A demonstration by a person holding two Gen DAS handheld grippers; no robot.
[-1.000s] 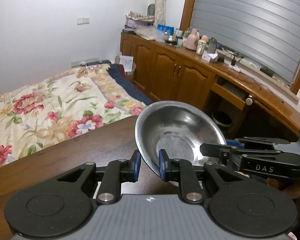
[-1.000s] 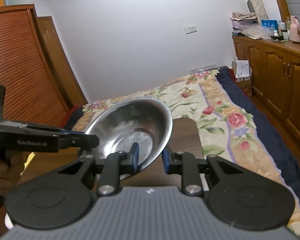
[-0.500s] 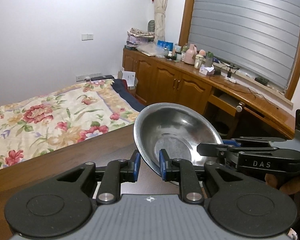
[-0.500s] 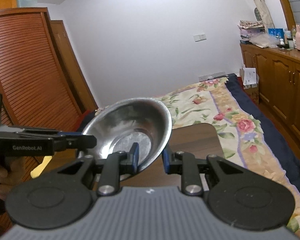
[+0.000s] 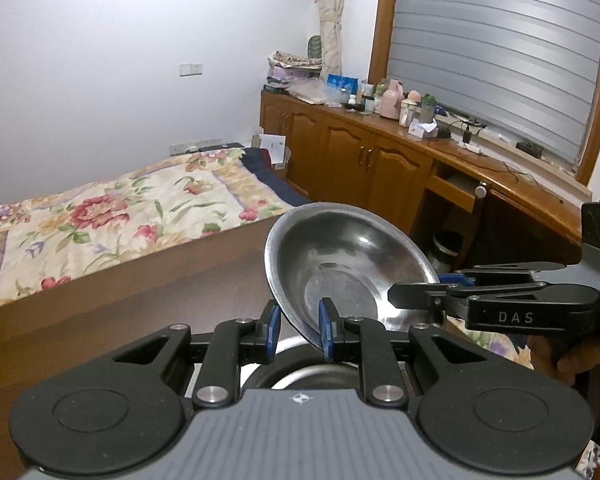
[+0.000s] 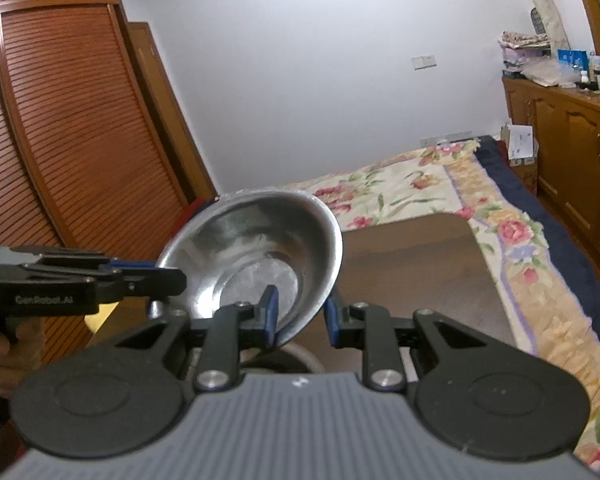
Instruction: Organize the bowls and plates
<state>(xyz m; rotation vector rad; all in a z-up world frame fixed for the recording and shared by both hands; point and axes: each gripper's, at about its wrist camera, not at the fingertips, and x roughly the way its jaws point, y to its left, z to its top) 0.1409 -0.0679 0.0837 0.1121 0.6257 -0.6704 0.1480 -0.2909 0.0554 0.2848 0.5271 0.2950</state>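
Nearest to me, my left gripper (image 5: pixel 300 330) pinches the near rim of the steel bowl (image 5: pixel 340 264). One blue pad sits inside the wall, the other outside, and the jaws stand only narrowly apart.

My right gripper (image 6: pixel 300 318) has the same bowl by the opposite side of its rim. It grips the same way, with one pad in the hollow and the other against the outer wall.

The bowl hangs between the two grippers, clear of the table (image 5: pixel 140 300). It is tilted, so its open side faces the left camera. Each camera shows the other gripper coming in from the side, its tip at the rim, with a hand (image 5: pixel 572 356) on its handle.

Directly under the fingers I see a round metal rim (image 5: pixel 300 372). The gripper body hides most of it, so I cannot tell what it belongs to.

Past the table edge is the bed (image 5: pixel 100 220) with its flowered cover. Beyond the bed, wooden cabinets (image 5: pixel 360 160) run below the window, their top crowded with bottles. On the other side of the room stands a slatted wardrobe (image 6: pixel 60 140).
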